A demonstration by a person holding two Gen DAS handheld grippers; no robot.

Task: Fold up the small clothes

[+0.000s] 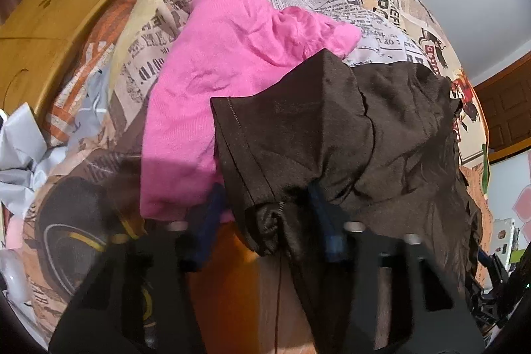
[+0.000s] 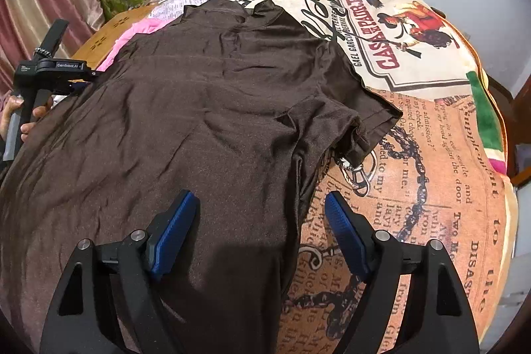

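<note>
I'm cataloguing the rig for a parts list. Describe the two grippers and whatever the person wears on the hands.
The right gripper has matte black angular fingers with triangular cut-outs, silver round pins at the joints and ribbed blue pads. The left gripper is built the same; seen from the right wrist camera, its black body carries small white lettering and a black strap. The hand on it is bare: no glove, no sleeve in view.

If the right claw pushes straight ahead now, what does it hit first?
Most likely the brown shirt: its hem edge lies between the open right claw fingers, over the printed bedsheet. Depth is unclear.
</note>
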